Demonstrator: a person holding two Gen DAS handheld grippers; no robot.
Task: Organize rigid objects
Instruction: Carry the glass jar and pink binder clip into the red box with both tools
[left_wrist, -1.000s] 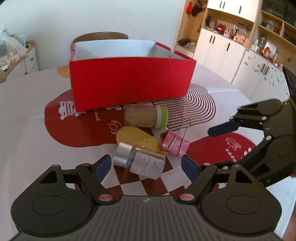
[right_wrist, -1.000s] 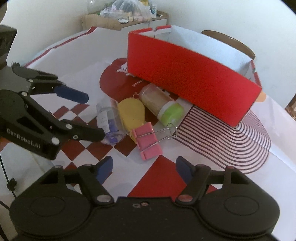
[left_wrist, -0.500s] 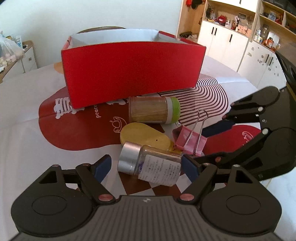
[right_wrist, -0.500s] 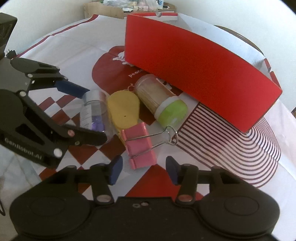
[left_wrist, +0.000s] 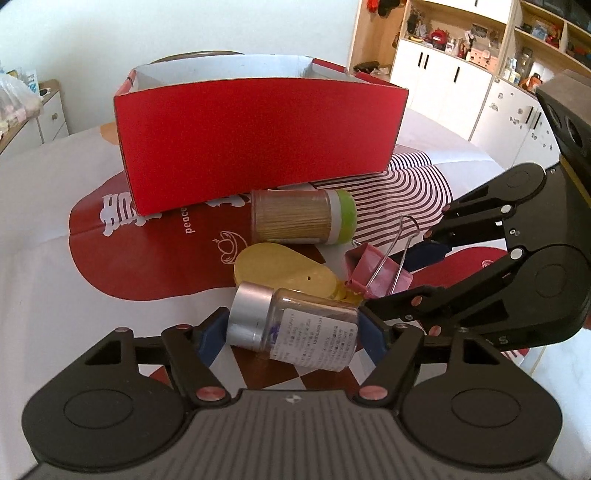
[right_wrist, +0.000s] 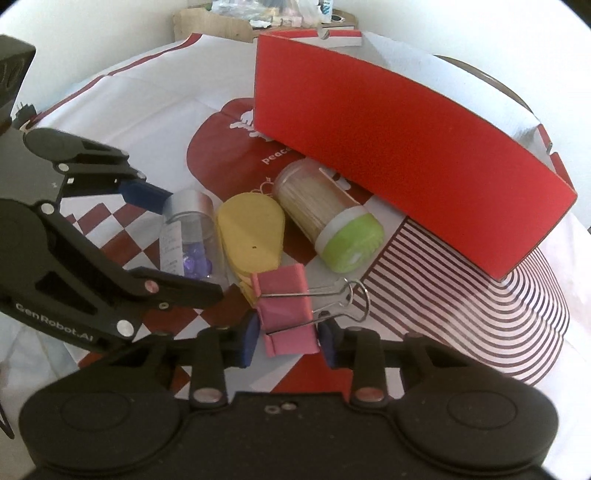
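- Left gripper (left_wrist: 291, 334) low over the tablecloth (left_wrist: 44, 229), blue pads either side of a small clear bottle (left_wrist: 295, 332); jaws just been closing, both pads at the bottle's ends, grasp apparently made.
- Small clear bottle: lying on its side, silver screw cap toward the left, white printed label round the body, purple bits visible inside from the right wrist view (right_wrist: 192, 240).
- Right gripper (right_wrist: 286, 341) with jaws just been closing on a pink binder clip (right_wrist: 288, 314); both blue pads against the clip's folded body, clip clenched.
- Pink binder clip: wire handles folded out to the right, one edge resting on the yellow piece.
- Yellow oval lid-like piece (left_wrist: 280, 269): flat, smooth, one tiny dark dot on top; lying between bottle and toothpick jar, touching the bottle and the clip.
- Toothpick jar (left_wrist: 303, 218): clear cylinder packed with pale wooden sticks, lime-green ribbed cap with a white collar, on its side just in front of the box.
- Red cardboard box (left_wrist: 258, 136): open top, white inside, farther back on the table than all the loose items; jar close against its near wall.
- Tablecloth: white with red shapes, checker pattern and curved stripes.
- White cabinets and open shelves (left_wrist: 461, 74) far right in the background.
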